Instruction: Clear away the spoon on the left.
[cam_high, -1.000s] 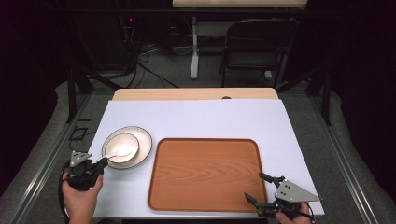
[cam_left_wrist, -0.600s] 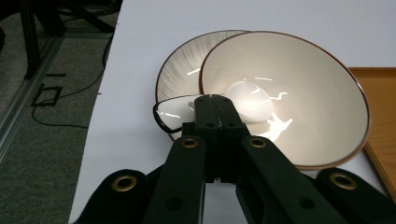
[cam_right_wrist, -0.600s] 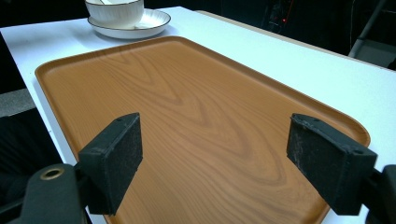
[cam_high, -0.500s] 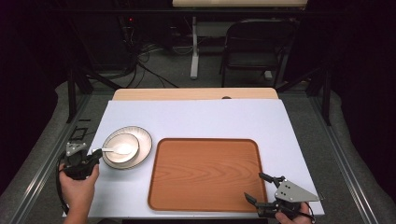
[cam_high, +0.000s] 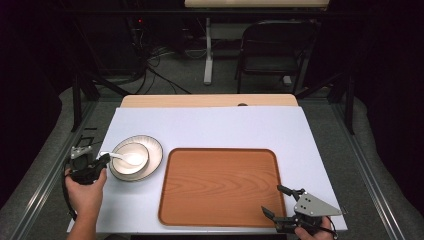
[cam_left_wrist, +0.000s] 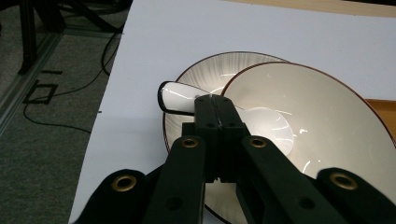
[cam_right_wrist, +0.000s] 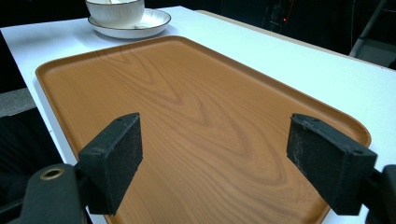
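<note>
A white bowl (cam_high: 134, 161) sits on a ribbed white plate (cam_high: 152, 146) at the table's left, and a white spoon (cam_high: 125, 157) lies in the bowl with its handle pointing left. My left gripper (cam_high: 104, 159) is at the plate's left rim, shut on the spoon's handle. In the left gripper view the jaws (cam_left_wrist: 212, 99) are pressed together over the spoon (cam_left_wrist: 175, 97), with the bowl (cam_left_wrist: 322, 116) and plate (cam_left_wrist: 210, 70) behind. My right gripper (cam_high: 272, 199) is open at the near right corner of the wooden tray (cam_high: 220, 182). Its pads (cam_right_wrist: 114, 151) stand wide apart above the tray (cam_right_wrist: 201, 107).
The pale blue table mat (cam_high: 210, 127) has bare room behind the tray and on its right. A black chair (cam_high: 272, 50) and cables stand on the floor beyond the table. The bowl (cam_right_wrist: 116, 10) and plate (cam_right_wrist: 154, 19) lie at the tray's far corner in the right gripper view.
My left hand has moved away from the person along the plate's left side and the gripper now meets the spoon's handle. The right gripper has stayed put.
</note>
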